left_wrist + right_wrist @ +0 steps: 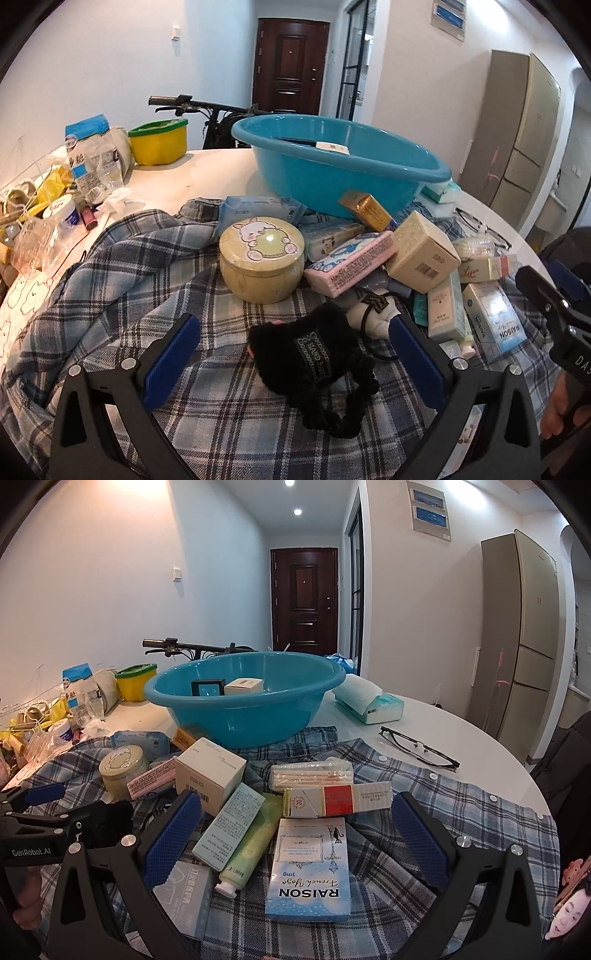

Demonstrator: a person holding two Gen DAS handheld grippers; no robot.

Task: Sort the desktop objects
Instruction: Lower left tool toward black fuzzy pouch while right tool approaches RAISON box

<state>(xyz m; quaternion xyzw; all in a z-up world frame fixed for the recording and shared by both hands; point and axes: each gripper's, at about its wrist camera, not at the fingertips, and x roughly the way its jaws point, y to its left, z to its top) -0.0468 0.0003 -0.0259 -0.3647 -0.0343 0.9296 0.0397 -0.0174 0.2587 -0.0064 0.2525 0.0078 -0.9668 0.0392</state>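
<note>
My left gripper [295, 328] is open, its blue pads either side of a black fuzzy hair accessory [314, 354] lying on a blue plaid shirt [110, 295]. Behind it stand a round cream tin [260, 254], a pink tissue pack [351, 264] and several boxes. My right gripper [295, 812] is open over a blue RAISON box [310, 871], a green tube [251, 849], a pale green box [231, 830] and a red-and-white box [338, 798]. A blue basin [243, 701] at the back holds two small boxes; it also shows in the left wrist view [343, 162].
Black glasses [421, 751] and a tissue pack [369, 699] lie on the white table [480, 746] to the right. On the left are a yellow container [159, 142], bags, a small jar [64, 214] and clutter. A bicycle handlebar [173, 646] stands behind the table.
</note>
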